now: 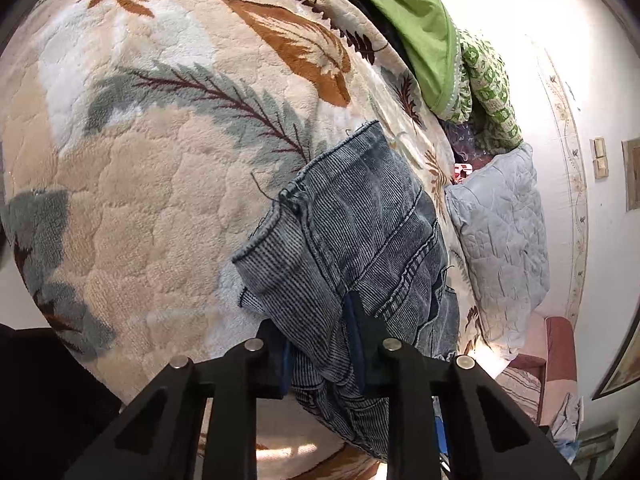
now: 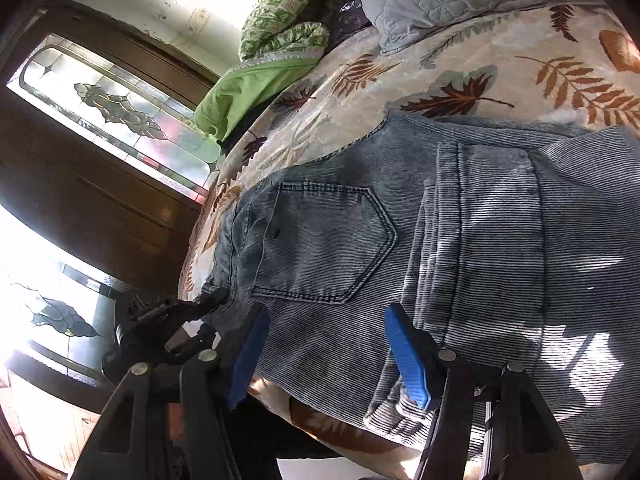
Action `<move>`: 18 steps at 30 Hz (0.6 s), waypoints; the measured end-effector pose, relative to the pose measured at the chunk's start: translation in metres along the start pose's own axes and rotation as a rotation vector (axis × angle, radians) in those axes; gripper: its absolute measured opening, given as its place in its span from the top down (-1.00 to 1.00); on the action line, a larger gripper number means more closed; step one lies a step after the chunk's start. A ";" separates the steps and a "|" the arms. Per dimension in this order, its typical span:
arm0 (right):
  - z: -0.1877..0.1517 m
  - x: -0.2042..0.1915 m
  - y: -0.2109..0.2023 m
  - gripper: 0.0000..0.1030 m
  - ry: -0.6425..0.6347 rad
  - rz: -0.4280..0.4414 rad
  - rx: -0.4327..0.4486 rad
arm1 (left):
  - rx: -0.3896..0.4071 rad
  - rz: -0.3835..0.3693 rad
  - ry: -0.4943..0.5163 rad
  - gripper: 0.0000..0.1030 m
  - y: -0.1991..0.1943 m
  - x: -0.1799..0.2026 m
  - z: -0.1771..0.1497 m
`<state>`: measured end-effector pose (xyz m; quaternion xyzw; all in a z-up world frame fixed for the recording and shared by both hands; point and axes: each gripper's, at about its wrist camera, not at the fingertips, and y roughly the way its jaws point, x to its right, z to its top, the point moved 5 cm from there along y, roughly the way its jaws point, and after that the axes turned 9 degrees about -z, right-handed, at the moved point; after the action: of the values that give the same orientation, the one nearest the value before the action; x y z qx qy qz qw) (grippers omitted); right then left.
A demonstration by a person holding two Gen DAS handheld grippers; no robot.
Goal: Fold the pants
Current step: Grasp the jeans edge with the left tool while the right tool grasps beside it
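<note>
The pants are faded grey-blue ribbed denim jeans (image 1: 360,240), partly folded on a fleece blanket with leaf print (image 1: 160,160). My left gripper (image 1: 320,344) is shut on a bunched fold of the jeans, the cloth pinched between its blue pads. In the right wrist view the jeans (image 2: 480,240) lie flat with a back pocket (image 2: 328,240) up and the legs folded over on the right. My right gripper (image 2: 326,352) is open just above the jeans near the bed's edge, its blue pads (image 2: 408,360) apart and empty.
A grey quilted pillow (image 1: 500,240) lies beside the jeans. A green cloth (image 1: 420,32) and a green patterned quilt (image 1: 488,96) are piled at the bed's far end. A dark wooden door with stained glass (image 2: 120,112) stands beyond the bed (image 2: 460,68).
</note>
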<state>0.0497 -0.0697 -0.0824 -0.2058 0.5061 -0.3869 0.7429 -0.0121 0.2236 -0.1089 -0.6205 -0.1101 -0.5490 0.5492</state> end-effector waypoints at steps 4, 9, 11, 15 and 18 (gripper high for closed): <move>-0.006 0.007 0.041 -0.25 0.035 -0.066 -0.135 | 0.023 0.032 0.090 0.66 -0.002 0.016 -0.001; 0.000 0.013 0.035 -0.24 0.125 -0.019 -0.144 | 0.033 0.057 0.128 0.67 -0.003 0.020 -0.002; 0.000 0.013 0.031 -0.24 0.124 -0.013 -0.132 | 0.033 0.066 0.138 0.67 -0.004 0.022 -0.002; -0.001 0.015 0.004 -0.24 0.090 -0.023 -0.050 | 0.054 0.092 0.223 0.68 -0.007 0.041 -0.005; -0.003 0.029 -0.016 -0.24 0.063 -0.099 -0.011 | 0.081 0.099 0.307 0.70 -0.010 0.063 -0.010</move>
<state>0.0463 -0.1021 -0.0895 -0.2222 0.5206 -0.4268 0.7053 -0.0018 0.1897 -0.0550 -0.5112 -0.0162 -0.6046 0.6106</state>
